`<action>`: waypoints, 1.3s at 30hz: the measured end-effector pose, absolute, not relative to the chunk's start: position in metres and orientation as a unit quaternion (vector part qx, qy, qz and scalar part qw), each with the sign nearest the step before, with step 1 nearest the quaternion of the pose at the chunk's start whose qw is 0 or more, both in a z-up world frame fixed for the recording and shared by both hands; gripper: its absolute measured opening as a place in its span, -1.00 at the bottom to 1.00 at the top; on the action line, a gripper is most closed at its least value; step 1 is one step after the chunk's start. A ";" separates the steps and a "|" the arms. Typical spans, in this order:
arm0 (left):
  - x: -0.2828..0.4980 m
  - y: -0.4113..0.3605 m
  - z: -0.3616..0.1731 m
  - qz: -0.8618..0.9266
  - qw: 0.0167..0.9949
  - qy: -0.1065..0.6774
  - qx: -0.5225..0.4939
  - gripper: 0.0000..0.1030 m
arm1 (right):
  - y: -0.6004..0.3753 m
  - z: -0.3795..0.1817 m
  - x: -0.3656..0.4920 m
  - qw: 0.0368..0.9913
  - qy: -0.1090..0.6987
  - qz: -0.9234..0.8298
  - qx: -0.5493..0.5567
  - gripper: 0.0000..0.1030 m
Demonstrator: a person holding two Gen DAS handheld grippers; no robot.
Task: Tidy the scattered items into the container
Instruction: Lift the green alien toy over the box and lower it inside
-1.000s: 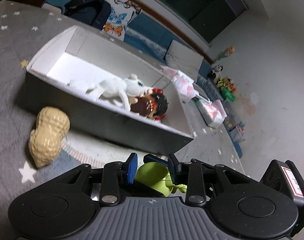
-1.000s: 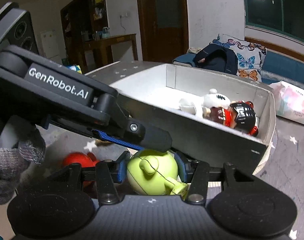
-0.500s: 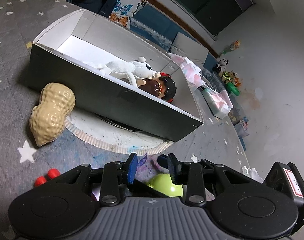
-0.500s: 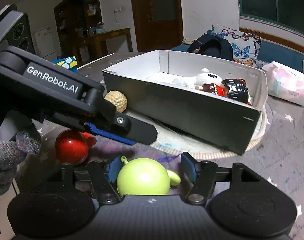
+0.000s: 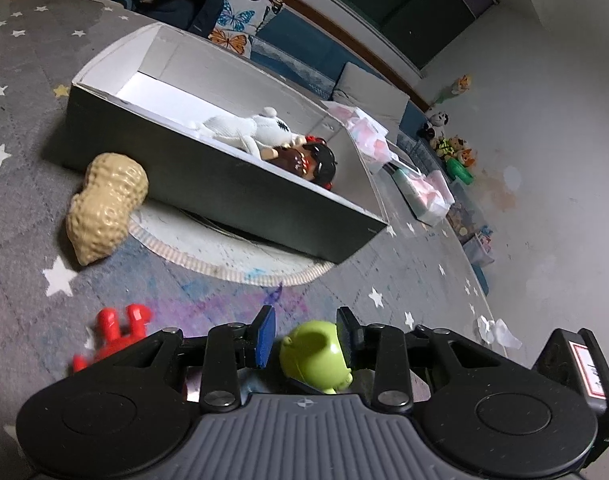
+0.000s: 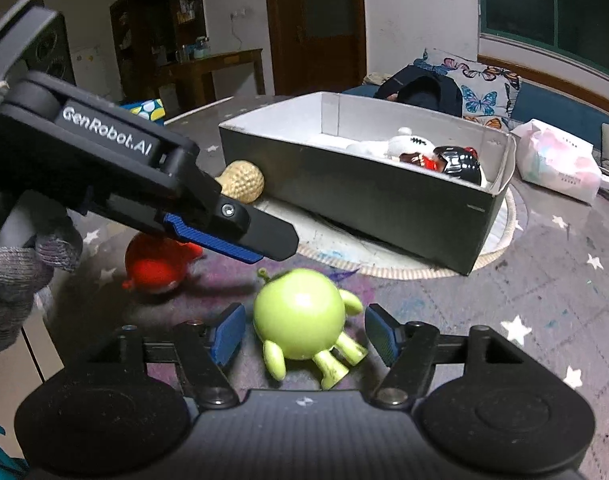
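1. Right now your right claw (image 6: 304, 338) is spread wide, and the green round toy (image 6: 298, 324) lies on the worktop (image 6: 544, 280) between its blue pads (image 6: 228, 334), touching neither; the toy's stubby legs point back toward you.
2. Your left claw (image 5: 304, 338) is also apart, reaching in over the same toy from the left side. In its own view the toy sits close against one pad, but I cannot tell whether they touch.
3. Judging from this, the right claw is better placed: the toy is centred in it, so closing should catch the round body.
4. Just beyond lies a red toy (image 6: 158, 268), then a peanut-shaped toy (image 5: 106, 208) against the box wall.
5. Farther ahead stands the cardboard box (image 6: 384, 196), already holding a white plush (image 5: 244, 132) and a dark-haired doll (image 5: 308, 160).
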State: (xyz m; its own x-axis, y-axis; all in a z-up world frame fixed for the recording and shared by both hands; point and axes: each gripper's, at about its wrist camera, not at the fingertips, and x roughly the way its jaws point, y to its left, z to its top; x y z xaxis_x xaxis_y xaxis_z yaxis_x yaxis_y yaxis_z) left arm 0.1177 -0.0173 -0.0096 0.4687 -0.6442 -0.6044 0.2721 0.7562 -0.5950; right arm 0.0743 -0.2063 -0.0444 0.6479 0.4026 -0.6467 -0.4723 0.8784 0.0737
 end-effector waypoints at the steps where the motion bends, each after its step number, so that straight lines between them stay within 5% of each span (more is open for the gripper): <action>1: 0.117 -0.018 -0.010 -0.277 0.829 0.436 -0.214 -0.30 | -0.206 -0.045 0.073 0.906 0.343 0.242 -0.050 0.21; 9: 0.117 -0.020 -0.013 -0.270 0.832 0.434 -0.217 -0.29 | -0.203 -0.042 0.073 0.909 0.339 0.236 -0.058 -0.05; 28: 0.169 -0.001 0.048 -0.262 0.862 0.352 -0.253 -0.29 | -0.189 0.021 0.134 0.925 0.280 0.245 -0.084 -0.05; 39: 0.260 0.006 0.020 -0.221 0.844 0.403 -0.275 -0.29 | -0.187 0.013 0.235 0.893 0.359 0.269 -0.045 -0.05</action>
